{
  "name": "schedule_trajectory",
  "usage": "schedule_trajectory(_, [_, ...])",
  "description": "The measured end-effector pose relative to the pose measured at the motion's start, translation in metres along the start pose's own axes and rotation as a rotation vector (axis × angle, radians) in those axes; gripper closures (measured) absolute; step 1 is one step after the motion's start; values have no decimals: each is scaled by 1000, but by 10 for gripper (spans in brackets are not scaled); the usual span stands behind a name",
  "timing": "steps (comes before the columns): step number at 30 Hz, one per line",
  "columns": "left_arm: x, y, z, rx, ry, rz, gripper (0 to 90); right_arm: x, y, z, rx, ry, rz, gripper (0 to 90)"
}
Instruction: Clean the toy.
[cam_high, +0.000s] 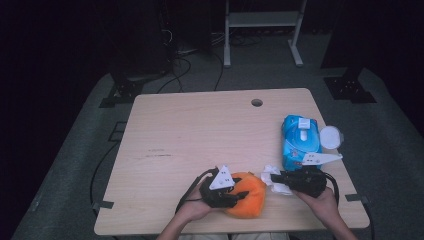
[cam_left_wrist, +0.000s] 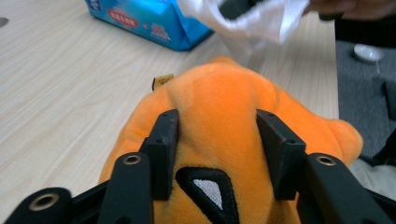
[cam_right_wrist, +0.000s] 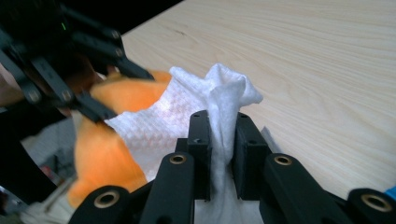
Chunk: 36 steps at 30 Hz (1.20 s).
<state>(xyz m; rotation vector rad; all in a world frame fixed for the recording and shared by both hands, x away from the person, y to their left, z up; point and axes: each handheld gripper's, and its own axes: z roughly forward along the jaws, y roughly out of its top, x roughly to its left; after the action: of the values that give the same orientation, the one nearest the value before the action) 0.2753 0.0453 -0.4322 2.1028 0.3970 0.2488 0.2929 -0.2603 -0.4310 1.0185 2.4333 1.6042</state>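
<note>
An orange plush toy (cam_high: 248, 194) lies near the table's front edge. My left gripper (cam_high: 235, 196) is shut on the orange plush toy (cam_left_wrist: 219, 116), both pads pressed into its fur beside a black and white patch. My right gripper (cam_high: 272, 178) is shut on a white wet wipe (cam_right_wrist: 219, 107), pinched upright between the pads. The wipe (cam_high: 274, 176) hangs just right of the toy, and its loose end drapes against the orange fur (cam_right_wrist: 126, 93). The other gripper's black frame (cam_right_wrist: 60, 70) is at the upper left of the right gripper view.
A blue pack of wet wipes (cam_high: 299, 140) lies at the right of the wooden table (cam_high: 200, 130), with a white round lid (cam_high: 331, 136) beside it at the edge. A round cable hole (cam_high: 256, 102) sits near the far edge. Dark floor and stands surround the table.
</note>
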Motion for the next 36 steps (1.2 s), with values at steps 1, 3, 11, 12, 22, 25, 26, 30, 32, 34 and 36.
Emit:
schedule_trajectory(1, [1, 0, -2, -13, 4, -12, 547, 0, 0, 0, 0, 0, 0, 781])
schedule_trajectory(3, [4, 2, -8, -44, -6, -43, 555, 0, -1, -1, 7, -20, -18, 779])
schedule_trajectory(11, [21, 1, -24, -81, 51, -101, 555, -4, 0, -1, 23, -76, -56, 737])
schedule_trajectory(12, [22, 0, -25, -83, 53, -104, 555, -5, 1, 0, 23, -73, -60, 724])
schedule_trajectory(22, [25, -1, -24, -81, 61, -103, 556, -5, -4, 6, 56, -100, -80, 580])
schedule_trajectory(25, [26, -1, -25, -83, 63, -105, 556, -5, -4, 5, 53, -98, -77, 532])
schedule_trajectory(26, [27, -1, -25, -83, 64, -106, 556, -5, -4, 5, 53, -98, -77, 532])
schedule_trajectory(30, [28, -1, -25, -85, 72, -110, 558, -7, -6, 4, 52, -89, -67, 512])
schedule_trajectory(32, [29, 0, -25, -90, 76, -116, 560, -7, -6, 4, 47, -78, -63, 501])
schedule_trajectory(34, [30, 1, -26, -93, 80, -119, 560, -6, -6, 4, 44, -71, -62, 498])
schedule_trajectory(36, [32, 2, -26, -97, 81, -125, 560, -6, -5, 4, 40, -67, -63, 496])
